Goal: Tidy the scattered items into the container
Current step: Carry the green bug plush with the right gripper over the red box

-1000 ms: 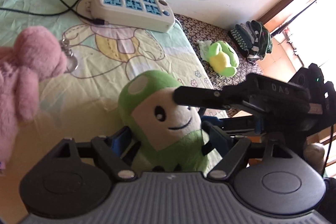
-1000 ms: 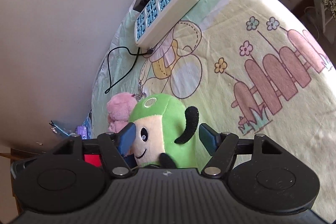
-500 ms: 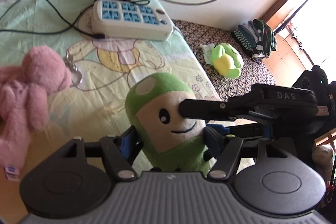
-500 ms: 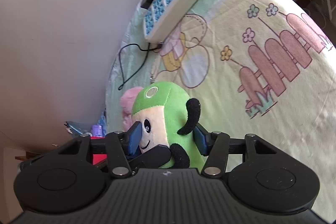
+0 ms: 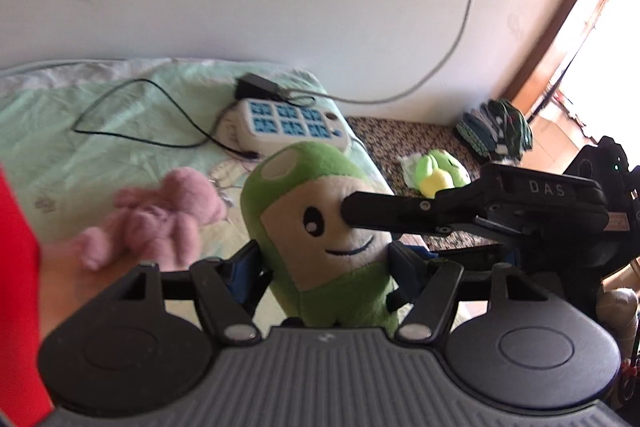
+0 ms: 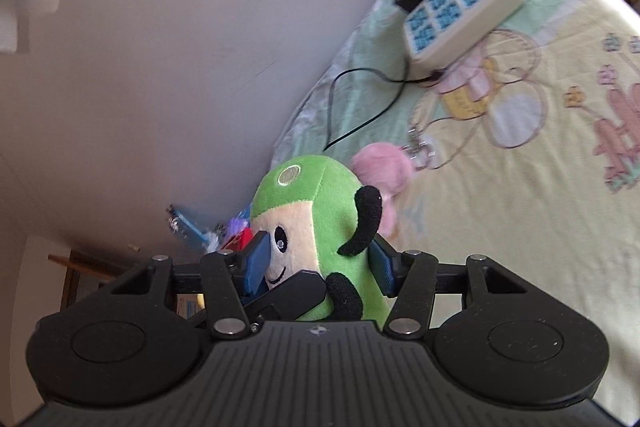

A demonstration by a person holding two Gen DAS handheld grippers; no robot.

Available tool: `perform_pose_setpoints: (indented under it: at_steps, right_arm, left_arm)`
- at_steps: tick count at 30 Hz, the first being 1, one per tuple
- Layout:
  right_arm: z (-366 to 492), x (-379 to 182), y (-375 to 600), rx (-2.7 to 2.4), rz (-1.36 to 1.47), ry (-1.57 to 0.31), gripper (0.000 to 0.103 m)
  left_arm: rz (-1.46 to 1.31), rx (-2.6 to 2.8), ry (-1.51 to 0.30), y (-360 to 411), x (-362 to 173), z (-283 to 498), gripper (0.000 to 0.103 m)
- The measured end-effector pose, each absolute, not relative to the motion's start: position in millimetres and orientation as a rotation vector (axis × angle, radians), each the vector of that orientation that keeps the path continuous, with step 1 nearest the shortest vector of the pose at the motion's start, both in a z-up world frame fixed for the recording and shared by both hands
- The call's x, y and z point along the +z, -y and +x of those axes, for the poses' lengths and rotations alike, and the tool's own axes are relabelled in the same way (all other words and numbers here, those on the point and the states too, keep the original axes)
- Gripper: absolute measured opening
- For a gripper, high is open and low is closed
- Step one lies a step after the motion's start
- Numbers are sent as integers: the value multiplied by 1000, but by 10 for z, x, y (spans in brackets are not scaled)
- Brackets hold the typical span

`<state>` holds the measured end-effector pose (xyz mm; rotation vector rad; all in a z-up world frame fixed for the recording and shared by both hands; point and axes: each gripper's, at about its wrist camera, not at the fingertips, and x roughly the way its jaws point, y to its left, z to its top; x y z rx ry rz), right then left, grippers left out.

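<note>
Both grippers clench the same green plush toy (image 5: 320,227): the left gripper (image 5: 324,267) squeezes its lower body, the right gripper (image 6: 318,265) pinches it across face and back. The toy hangs above the bed sheet (image 6: 520,207), just in front of the pink plush (image 5: 160,223). With two grips on one soft toy, uneven pulling could stretch it or tug it free from one side

A green plush toy (image 5: 320,227) with a cream face, black eyes and black arms is being held upright, raised above the bedsheet (image 5: 80,131). A pink plush toy (image 5: 160,223) is lying on the bedsheet, just behind the green one.
</note>
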<state>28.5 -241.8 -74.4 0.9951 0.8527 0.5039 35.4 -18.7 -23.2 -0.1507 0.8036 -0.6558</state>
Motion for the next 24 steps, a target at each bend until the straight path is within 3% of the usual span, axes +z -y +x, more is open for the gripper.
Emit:
perform_pose_setpoints:
  at_steps: [12,24]
  right_arm:
    - [383,-327,1255,668,911,-845,56]
    - [459,-264,76,669,915,-865,56]
  left_arm:
    - [-206,-489,-679,-1019,161,138,70]
    - [-202,-443,-677,-2214,237,258,71]
